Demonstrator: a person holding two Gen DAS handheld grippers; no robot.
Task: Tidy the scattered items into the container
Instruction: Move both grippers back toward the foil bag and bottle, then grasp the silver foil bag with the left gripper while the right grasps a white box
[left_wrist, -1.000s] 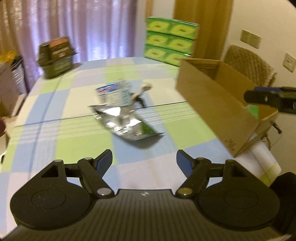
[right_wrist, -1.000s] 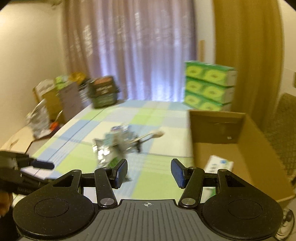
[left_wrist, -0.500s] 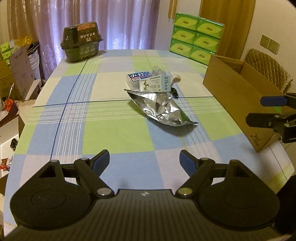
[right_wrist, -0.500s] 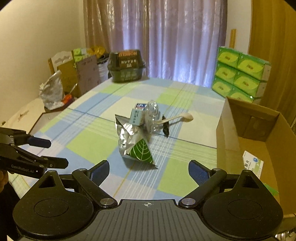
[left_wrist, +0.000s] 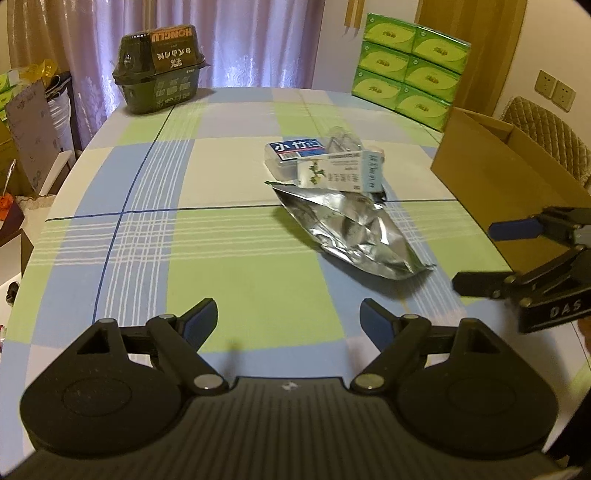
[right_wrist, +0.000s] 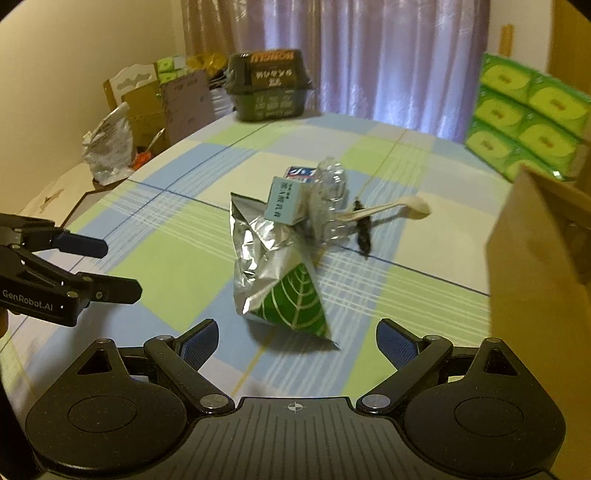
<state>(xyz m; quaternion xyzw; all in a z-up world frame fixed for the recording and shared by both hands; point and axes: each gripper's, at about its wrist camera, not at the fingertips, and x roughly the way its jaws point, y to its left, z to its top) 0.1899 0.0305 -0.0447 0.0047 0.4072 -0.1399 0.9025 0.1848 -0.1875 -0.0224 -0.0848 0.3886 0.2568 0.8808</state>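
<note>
A crumpled silver foil bag (left_wrist: 354, 229) with a green leaf print (right_wrist: 284, 302) lies mid-table. Against its far end sit a white carton (left_wrist: 340, 173), a blue-labelled clear case (left_wrist: 295, 151) and a squashed clear bottle (right_wrist: 330, 192). A white spoon (right_wrist: 399, 208) and a small black clip (right_wrist: 364, 232) lie just right of the pile. The open cardboard box (left_wrist: 498, 173) stands at the table's right side. My left gripper (left_wrist: 288, 312) is open, short of the bag. My right gripper (right_wrist: 297, 330) is open, with the bag's near corner just ahead of its fingers.
The checked tablecloth (left_wrist: 221, 258) covers a rounded table. A dark green basket (left_wrist: 159, 85) stands at the far left corner and stacked green tissue boxes (left_wrist: 410, 62) at the far right. A woven chair (left_wrist: 546, 129) is behind the box. Boxes and bags (right_wrist: 110, 147) crowd the floor on the left.
My right gripper opened wider and came closer to the foil bag, swinging left so the cardboard box slid to the view's edge. My left gripper stayed open and drew back slightly.
</note>
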